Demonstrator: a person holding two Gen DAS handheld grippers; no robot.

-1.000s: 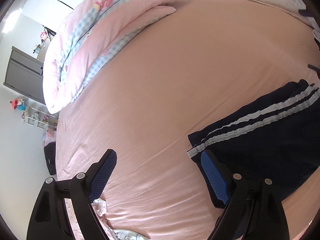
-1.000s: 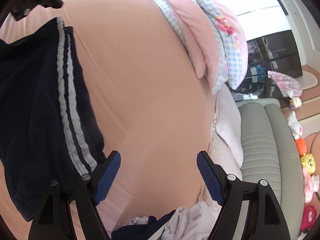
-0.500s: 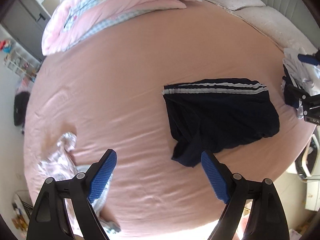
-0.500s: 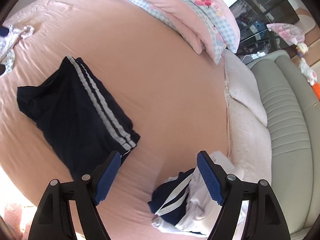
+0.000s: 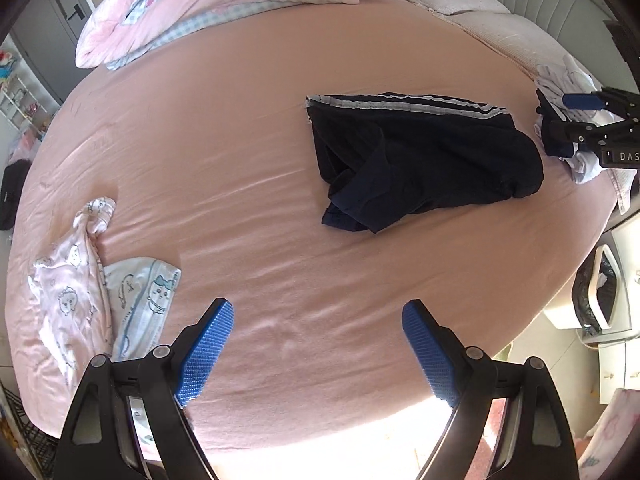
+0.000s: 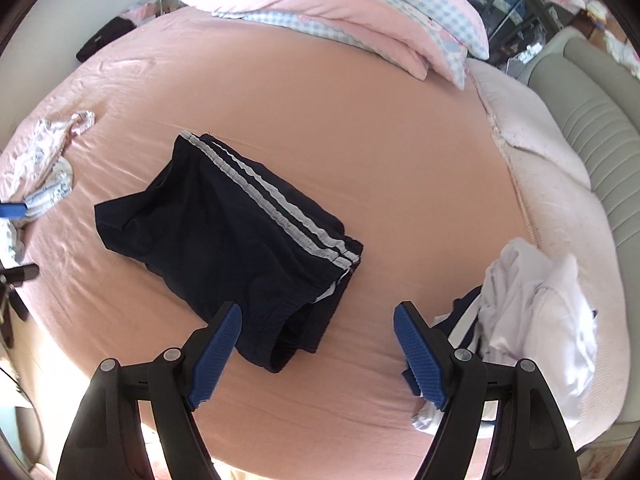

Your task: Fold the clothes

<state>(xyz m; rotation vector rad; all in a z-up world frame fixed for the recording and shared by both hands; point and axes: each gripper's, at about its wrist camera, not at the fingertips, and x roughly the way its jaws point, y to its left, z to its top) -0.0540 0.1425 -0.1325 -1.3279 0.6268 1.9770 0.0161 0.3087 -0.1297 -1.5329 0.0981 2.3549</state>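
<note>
Navy shorts with two white side stripes (image 5: 424, 156) lie loosely folded on the pink bed sheet (image 5: 248, 128); they also show in the right wrist view (image 6: 232, 216). My left gripper (image 5: 318, 336) is open and empty, held above the bed's near edge, well short of the shorts. My right gripper (image 6: 318, 344) is open and empty, just above the shorts' waistband end. The right gripper also shows at the right edge of the left wrist view (image 5: 588, 120).
A white and navy clothes pile (image 6: 528, 312) lies at the bed's right side. Pale printed baby clothes (image 5: 88, 288) lie at the left. A pink checked quilt (image 5: 216, 4) is folded at the back. A grey headboard (image 6: 592, 128) stands on the right.
Both grippers have pulled up and back from the shorts, which now lie free on the bed. The views have widened to take in the whole bed.
</note>
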